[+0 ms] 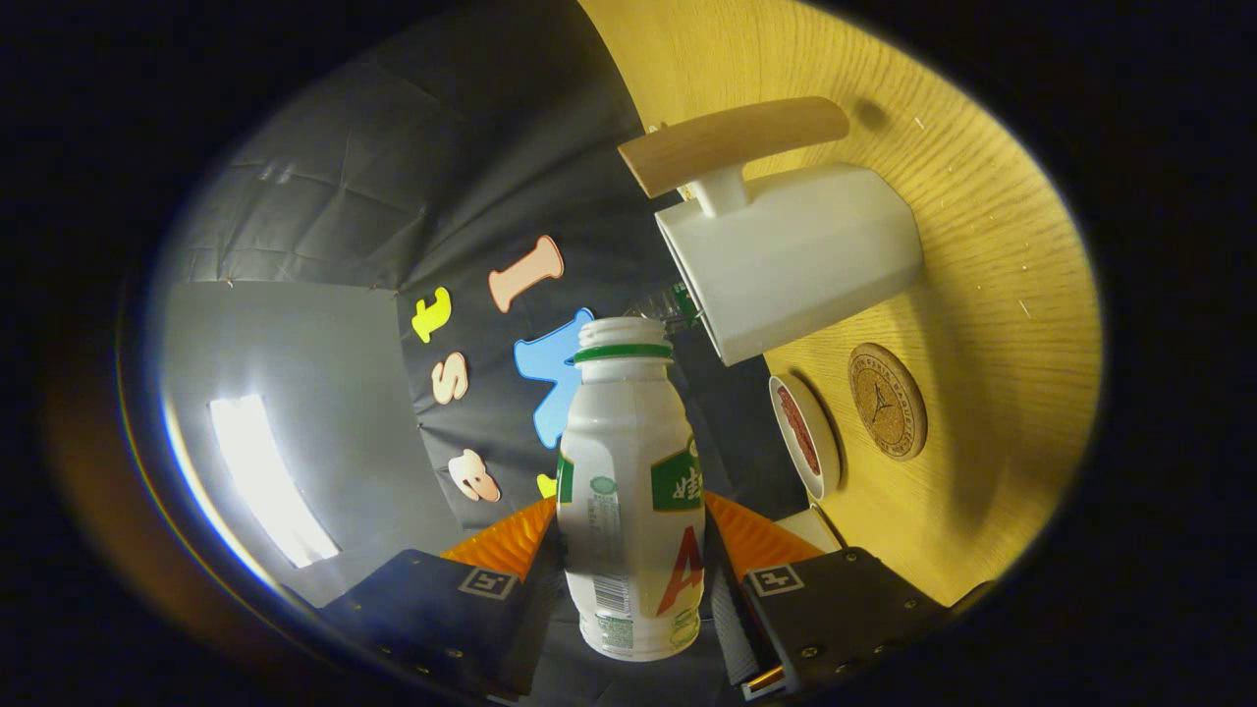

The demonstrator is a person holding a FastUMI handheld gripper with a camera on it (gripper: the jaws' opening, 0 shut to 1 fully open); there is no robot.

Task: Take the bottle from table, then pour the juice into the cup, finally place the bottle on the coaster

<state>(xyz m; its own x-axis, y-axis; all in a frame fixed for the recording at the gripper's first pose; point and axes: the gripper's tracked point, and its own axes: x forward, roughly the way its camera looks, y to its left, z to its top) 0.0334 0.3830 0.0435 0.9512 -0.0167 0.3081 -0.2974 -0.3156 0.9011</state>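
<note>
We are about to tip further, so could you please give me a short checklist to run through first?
1. Tool fingers press both sides of the bottle: ok.
2. Bottle cap off, mouth open: ok.
3. Bottle mouth close to the cup opening: ok.
4. Mouth right over the opening, so nothing spills: cannot tell.
5. Juice flowing or left in the bottle: cannot tell.
6. Coaster bare on the table, beside a small dish: ok.

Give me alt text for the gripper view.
The gripper is shut on a white bottle, tipped toward a white cup with a wooden handle on the wooden table. A cork coaster lies beyond.
</note>
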